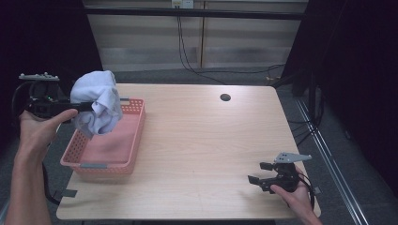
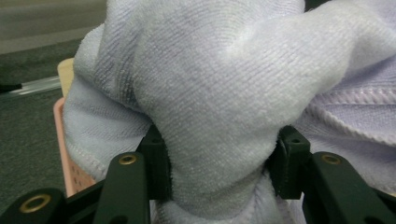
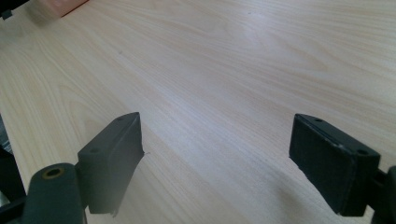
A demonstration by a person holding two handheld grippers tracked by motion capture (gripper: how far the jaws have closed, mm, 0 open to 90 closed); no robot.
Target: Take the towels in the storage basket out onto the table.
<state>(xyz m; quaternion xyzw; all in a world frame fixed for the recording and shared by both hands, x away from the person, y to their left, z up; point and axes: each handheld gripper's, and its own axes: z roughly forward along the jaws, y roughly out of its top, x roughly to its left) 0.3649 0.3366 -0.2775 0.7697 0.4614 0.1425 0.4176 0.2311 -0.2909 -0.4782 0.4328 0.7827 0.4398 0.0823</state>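
Towel (image 1: 97, 107), a pale lavender terry cloth bunched into a loose bundle, hangs in the air above the far end of the pink plastic basket (image 1: 133, 150), clear of the basket's floor, with its lower folds drooping toward the basket's left rim. The left gripper (image 1: 96, 106) holds it: in the left gripper view the two black jaws press into a thick fold of the towel (image 2: 219, 116) from both sides, the cloth bulging out above and below the pads (image 2: 156, 161), and a stitched hem runs across the fabric at the right. A corner of the basket (image 2: 63, 149) shows behind the cloth in that view. The person's left hand (image 1: 35, 126) grasps the gripper body just left of the basket, beyond the table's edge, with the gripper pointing level toward the basket. The basket itself sits on the left part of the light wooden table (image 1: 202, 140), its long side running away from the person, and its inside looks bare under the towel. The right gripper (image 1: 260, 172) rests low near the table's right front corner, well apart from the basket, held by the person's right hand (image 1: 293, 194). Its jaws stand wide apart with nothing between them; the right gripper view shows bare wood grain (image 3: 224, 84) between the two pads (image 3: 114, 154).
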